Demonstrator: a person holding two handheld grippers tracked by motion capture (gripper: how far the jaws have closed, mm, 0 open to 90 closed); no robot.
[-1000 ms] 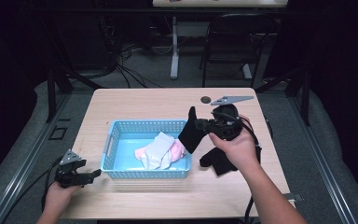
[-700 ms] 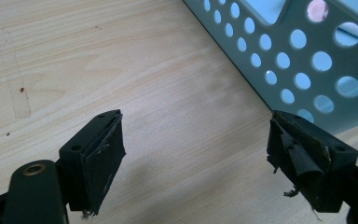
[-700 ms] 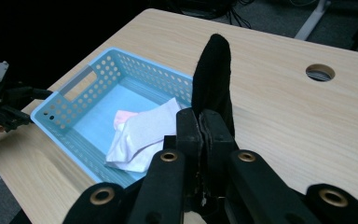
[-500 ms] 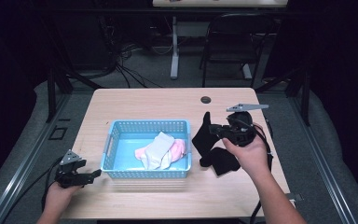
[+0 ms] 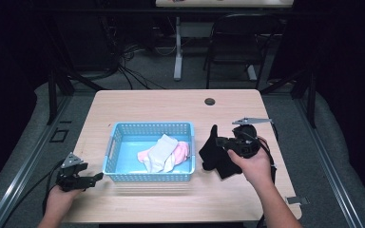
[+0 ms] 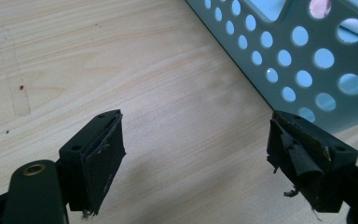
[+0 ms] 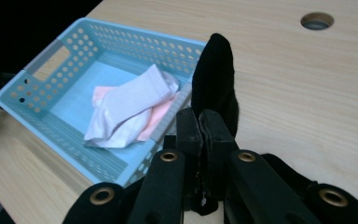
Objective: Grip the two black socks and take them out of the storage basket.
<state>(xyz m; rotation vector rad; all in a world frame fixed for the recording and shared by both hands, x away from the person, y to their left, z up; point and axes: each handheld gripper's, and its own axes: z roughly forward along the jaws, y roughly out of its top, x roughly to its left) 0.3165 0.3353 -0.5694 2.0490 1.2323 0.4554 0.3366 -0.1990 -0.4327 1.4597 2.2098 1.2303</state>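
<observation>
Right gripper (image 7: pixel 199 128) has its jaws pressed together on a black sock (image 7: pixel 214 74), lifted just right of the blue basket (image 5: pixel 123 130). White sock (image 5: pixel 160 151) and pink sock (image 5: pixel 183 150) already lie inside. Likely step: sorting socks into the basket; next move probably carries the black one over the rim and releases. Left gripper (image 6: pixel 196 154) jaws wide apart, empty, above the table (image 6: pixel 121 70) beside the basket's left wall.

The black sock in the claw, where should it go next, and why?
Probably a short carry sideways, to above the blue basket, then let go. The right claw is shut on the black sock, which hangs just outside the basket's wall. A white sock and a pink sock already lie inside, so this one likely joins them. The left claw waits open.
</observation>
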